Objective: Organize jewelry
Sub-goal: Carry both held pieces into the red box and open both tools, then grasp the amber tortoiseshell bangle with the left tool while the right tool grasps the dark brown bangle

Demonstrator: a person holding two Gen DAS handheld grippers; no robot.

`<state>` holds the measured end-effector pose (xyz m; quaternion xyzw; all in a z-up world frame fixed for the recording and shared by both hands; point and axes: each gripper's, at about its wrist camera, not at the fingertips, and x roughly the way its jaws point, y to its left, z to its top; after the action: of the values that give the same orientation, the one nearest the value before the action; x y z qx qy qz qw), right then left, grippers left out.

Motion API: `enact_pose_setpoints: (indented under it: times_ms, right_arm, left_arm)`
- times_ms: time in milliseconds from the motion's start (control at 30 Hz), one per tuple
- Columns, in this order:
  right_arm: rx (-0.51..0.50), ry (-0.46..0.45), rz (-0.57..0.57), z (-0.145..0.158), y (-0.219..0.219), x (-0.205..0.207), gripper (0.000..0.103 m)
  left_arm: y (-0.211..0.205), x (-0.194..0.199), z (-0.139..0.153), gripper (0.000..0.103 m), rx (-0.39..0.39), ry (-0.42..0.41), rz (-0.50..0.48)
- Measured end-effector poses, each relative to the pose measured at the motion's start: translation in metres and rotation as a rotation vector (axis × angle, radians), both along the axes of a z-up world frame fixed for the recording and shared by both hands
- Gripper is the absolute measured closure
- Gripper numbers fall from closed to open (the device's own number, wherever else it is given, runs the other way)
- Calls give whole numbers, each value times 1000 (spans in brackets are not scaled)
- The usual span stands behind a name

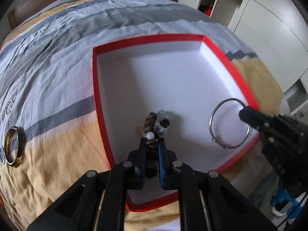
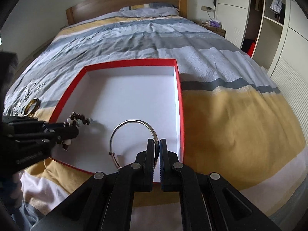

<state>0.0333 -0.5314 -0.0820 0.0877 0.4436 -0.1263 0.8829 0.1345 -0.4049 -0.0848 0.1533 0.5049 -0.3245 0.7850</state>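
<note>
Bedroom setup here: a big bed (image 2: 173, 38) with a striped blue, grey and yellow duvet, wooden headboard at the far end, white wardrobes off to the right. Sitting on the duvet is a shallow red box (image 2: 178, 100) with a white inside, and that's where everything is going.

Left gripper (image 1: 152, 146) is clamped on a beaded bracelet (image 1: 151, 121), dark brown beads with a couple of pale ones, bunched up and dangling from the tips over the near left part of the box. Can't really tell if the beads are touching the floor of the box or just hanging above it. Right gripper (image 2: 157, 144) is pinched onto a silver bangle (image 2: 123, 125), held by its rim over the near right part of the box, close to the right wall. The bangle looks tilted, with its lower end maybe resting on the white bottom, hard to say for sure.

So I'd call this the drop-off step, with both pieces already above the box. Next move, as I see it: lower a touch, let go of each one, and keep them apart so the beads don't tangle with the bangle.

Still out on the duvet left of the box: a gold bangle (image 1: 13, 147) and some small silvery bits (image 1: 8, 106) that I can't make out properly. Those would be next.
</note>
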Motion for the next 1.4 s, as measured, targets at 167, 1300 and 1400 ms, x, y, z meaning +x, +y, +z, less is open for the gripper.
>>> enact_pose_setpoints:
  times_ms: [167,1300,1400]
  right_arm:
    - [3,2,-14,-4,-2,2,95]
    - [29,-128,226,89,215,31,62]
    - [30,-101,258,78,233,53,57]
  left_arm:
    - [2,-3,2,92,-7,-3,-1]
    - [430,6,79,60,41,-184,618]
    - [460,18,63,59,26,-142,692]
